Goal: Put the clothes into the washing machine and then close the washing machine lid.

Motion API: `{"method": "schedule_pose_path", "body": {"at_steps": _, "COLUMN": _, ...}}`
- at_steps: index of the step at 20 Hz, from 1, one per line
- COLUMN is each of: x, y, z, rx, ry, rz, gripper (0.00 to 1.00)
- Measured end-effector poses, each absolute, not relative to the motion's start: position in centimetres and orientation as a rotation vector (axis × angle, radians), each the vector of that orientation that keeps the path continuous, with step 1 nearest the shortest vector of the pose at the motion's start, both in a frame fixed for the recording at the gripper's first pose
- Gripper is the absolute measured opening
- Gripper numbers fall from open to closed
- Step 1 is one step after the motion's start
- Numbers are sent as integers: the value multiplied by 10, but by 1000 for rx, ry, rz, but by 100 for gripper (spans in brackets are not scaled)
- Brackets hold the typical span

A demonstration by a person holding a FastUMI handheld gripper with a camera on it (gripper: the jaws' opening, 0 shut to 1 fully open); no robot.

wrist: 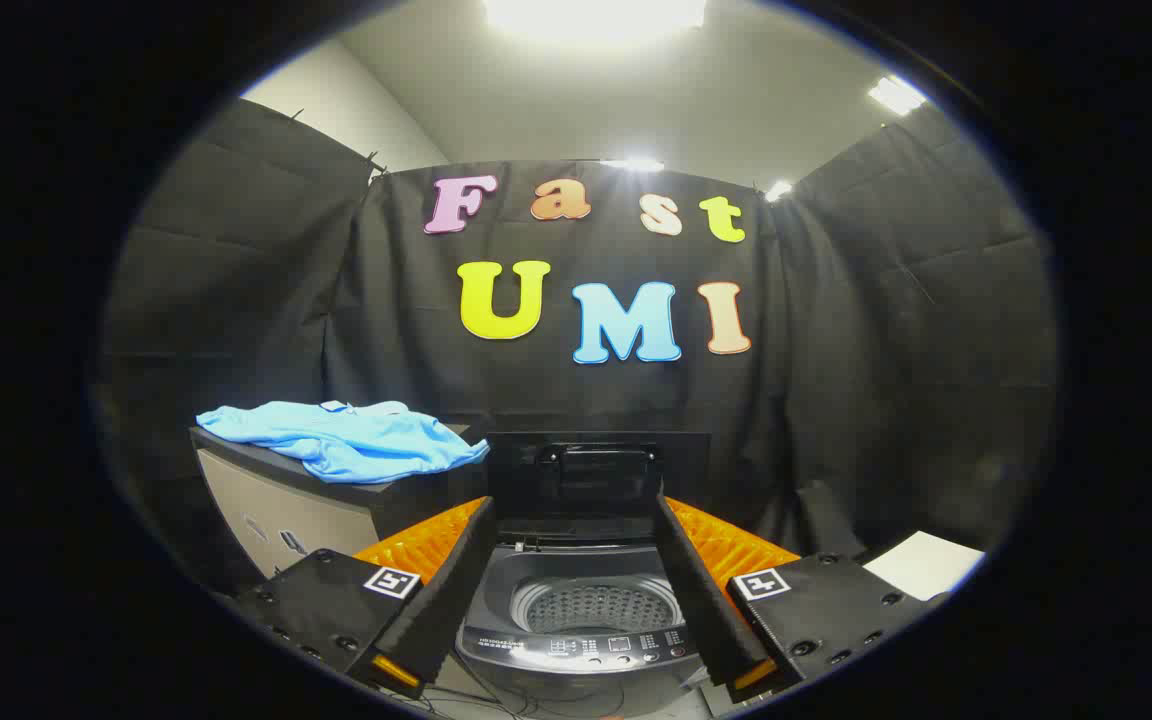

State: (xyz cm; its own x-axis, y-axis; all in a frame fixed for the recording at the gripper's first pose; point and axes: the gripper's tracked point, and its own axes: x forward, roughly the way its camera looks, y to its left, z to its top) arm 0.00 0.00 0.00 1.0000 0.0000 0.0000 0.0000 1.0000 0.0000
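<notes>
A light blue garment (346, 440) lies crumpled on top of a dark-topped cabinet (286, 500), to the left of and beyond my left finger. The grey top-loading washing machine (576, 625) stands straight ahead between my fingers, its perforated drum (596, 605) showing. Its dark lid (596, 475) is raised upright behind the drum. My gripper (576, 505) is open, its fingers spread wide on either side of the machine's opening with nothing held between them.
Black cloth walls close in the booth at the back and on both sides. A white flat surface (921, 562) lies low to the right, beyond the right finger. Ceiling lights shine overhead.
</notes>
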Motion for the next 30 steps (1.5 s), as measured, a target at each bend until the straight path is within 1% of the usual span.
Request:
{"method": "schedule_pose_path", "body": {"at_steps": 23, "x": -3, "y": 10, "z": -4, "rx": 21, "ry": 9, "rz": -2, "gripper": 98}}
{"method": "schedule_pose_path", "body": {"at_steps": 30, "x": 9, "y": 32, "z": 13, "rx": 12, "ry": 13, "rz": 50, "gripper": 98}}
